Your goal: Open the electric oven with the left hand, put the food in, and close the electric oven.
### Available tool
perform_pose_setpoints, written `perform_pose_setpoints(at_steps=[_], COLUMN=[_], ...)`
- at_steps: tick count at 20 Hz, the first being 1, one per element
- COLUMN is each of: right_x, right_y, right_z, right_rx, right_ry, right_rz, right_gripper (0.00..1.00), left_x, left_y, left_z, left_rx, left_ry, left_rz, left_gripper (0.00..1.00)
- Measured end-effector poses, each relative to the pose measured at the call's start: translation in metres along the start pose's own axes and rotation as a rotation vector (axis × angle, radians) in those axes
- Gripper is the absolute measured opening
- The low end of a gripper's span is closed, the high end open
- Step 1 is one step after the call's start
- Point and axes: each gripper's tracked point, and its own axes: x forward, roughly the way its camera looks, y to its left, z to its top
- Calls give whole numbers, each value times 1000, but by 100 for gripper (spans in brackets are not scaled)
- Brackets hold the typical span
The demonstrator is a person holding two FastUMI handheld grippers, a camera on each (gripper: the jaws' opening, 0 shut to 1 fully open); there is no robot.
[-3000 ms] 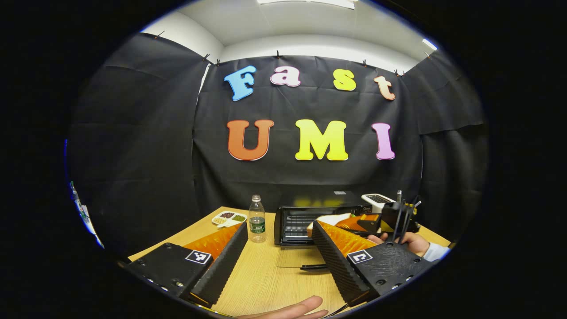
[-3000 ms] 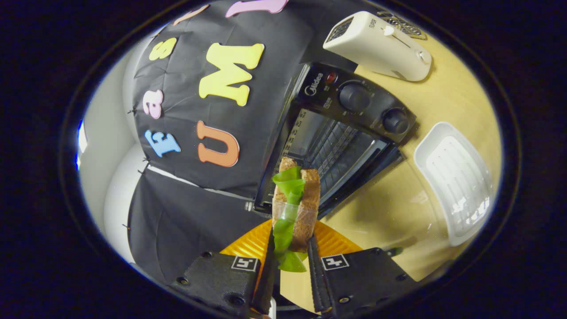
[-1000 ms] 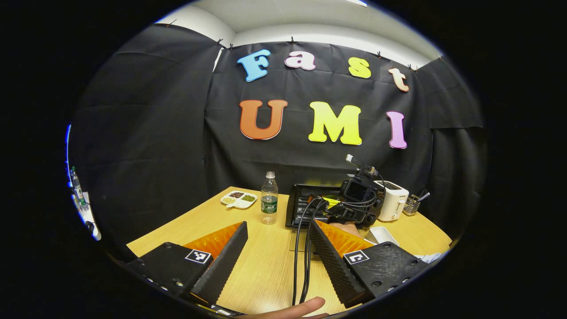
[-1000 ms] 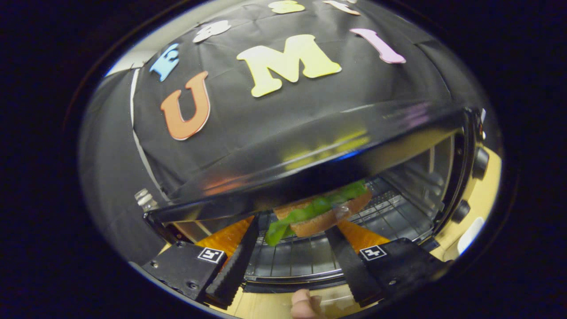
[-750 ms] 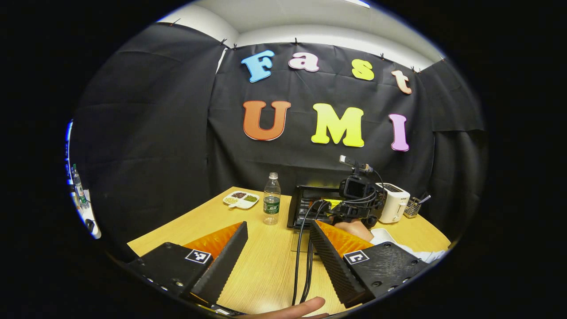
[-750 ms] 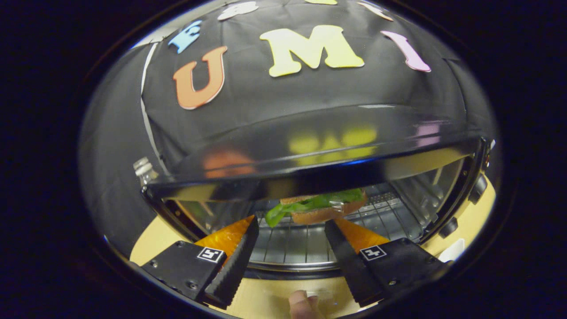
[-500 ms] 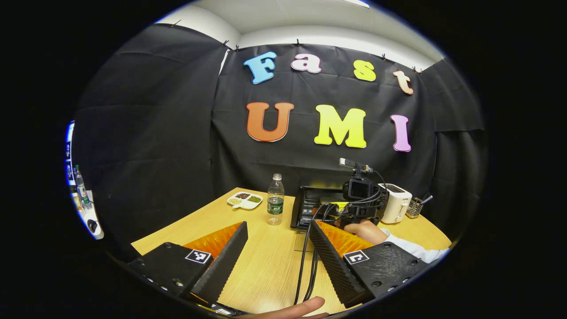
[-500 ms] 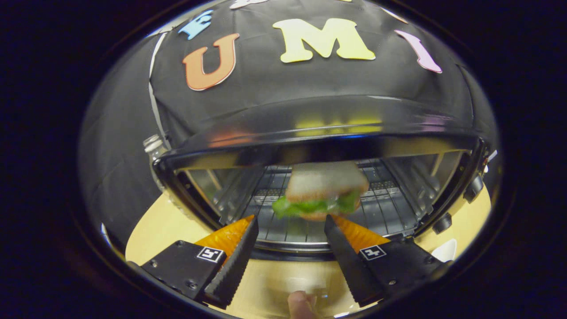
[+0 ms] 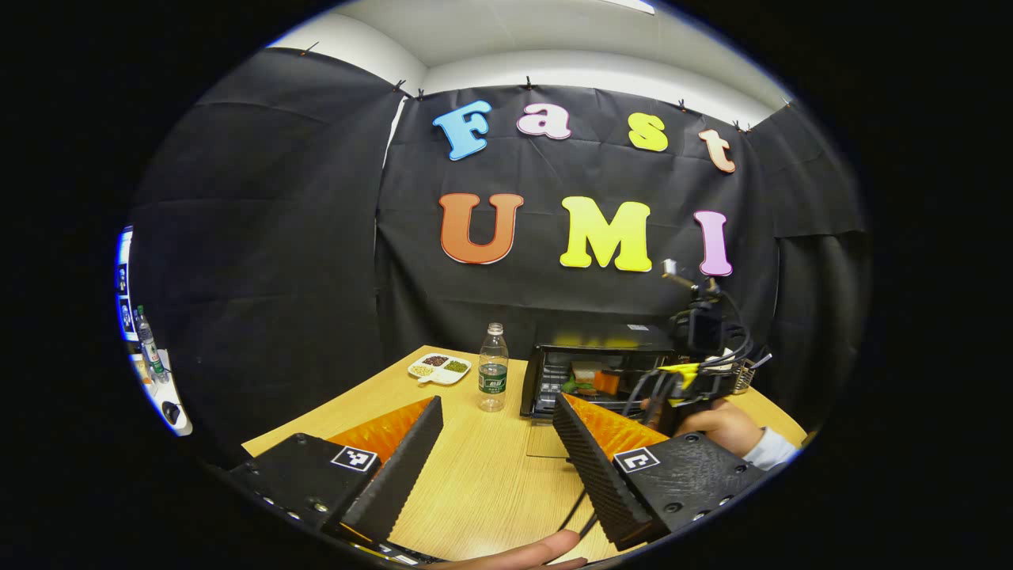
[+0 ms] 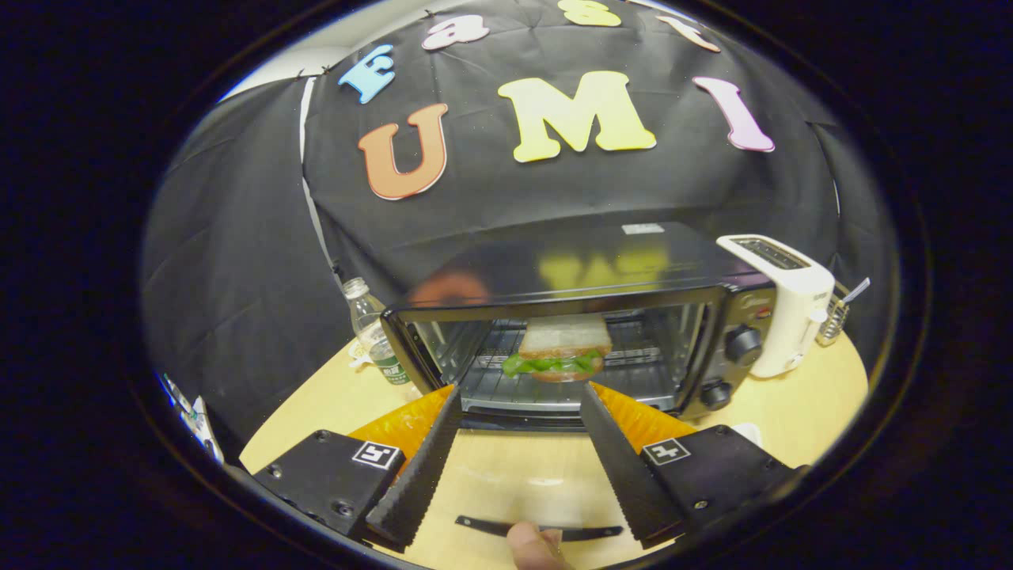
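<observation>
The right gripper [image 10: 514,463] has its jaws spread wide with nothing between them, hovering in front of the open oven mouth. Just past its fingertips lies the let-down glass door [image 10: 522,483], flat over the table, its dark handle [image 10: 538,529] at the near edge by a person's fingertip. Beyond the door, the sandwich [image 10: 560,348] rests on the wire rack [image 10: 554,380] inside the electric oven [image 10: 570,317], roughly mid-cavity and apart from the side walls. The food appears delivered; what remains, by my reading, is shutting the door.

The left gripper [image 9: 495,455] is also spread apart and empty, held over the near part of the wooden table [image 9: 475,475], well short of the oven. From here the oven sits toward the table's far edge, with the right gripper's body and the hand [image 9: 720,427] holding it in front of its right side.

To close well, the right gripper should clear back so it does not sit over the door's swing. The closing gripper should come under or around the handle at the door's front edge, lift it in an arc about the hinge at the oven's base, and press until it seats against the frame. The glass is see-through, so judge the edge by the handle.

A water bottle [image 9: 492,380] stands just left of the oven, a divided snack dish [image 9: 439,368] beyond it toward the left edge, and a white toaster [image 10: 779,313] sits right of the oven.
</observation>
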Motion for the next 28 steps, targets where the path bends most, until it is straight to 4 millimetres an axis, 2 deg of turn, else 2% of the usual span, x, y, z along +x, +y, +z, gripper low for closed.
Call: perform_pose_setpoints(at_steps=[2, 5, 8, 12, 15, 20, 21, 25, 28], right_x=[-30, -81, -137, -198, -238, -288, -297, -310, -308], right_y=[-13, -37, -60, -97, -117, -164, -166, -189, -204], right_z=[17, 39, 71, 100, 115, 122, 120, 117, 114], right_rx=[-20, -26, -21, -77, -66, -63, -68, -70, -68], right_ry=[-55, -141, -253, -370, -425, -472, -475, -472, -467], right_rz=[-10, -38, -69, -160, -187, -268, -280, -304, -309], right_gripper=[96, 96, 96, 96, 96, 96, 96, 96, 96], left_x=[5, 16, 28, 48, 61, 80, 81, 82, 87], left_y=[-1, -16, -31, -61, -90, -130, -137, -162, -172], left_z=[-3, -11, -24, -53, -74, -131, -147, -193, -218], left_rx=[-3, 0, -6, 5, 33, 81, 82, 97, 131], left_ry=[13, 33, 62, 144, 189, 310, 350, 476, 541], left_rz=[2, -31, -64, -108, -161, -209, -221, -264, -276], left_gripper=[93, 93, 93, 93, 93, 93, 93, 93, 94])
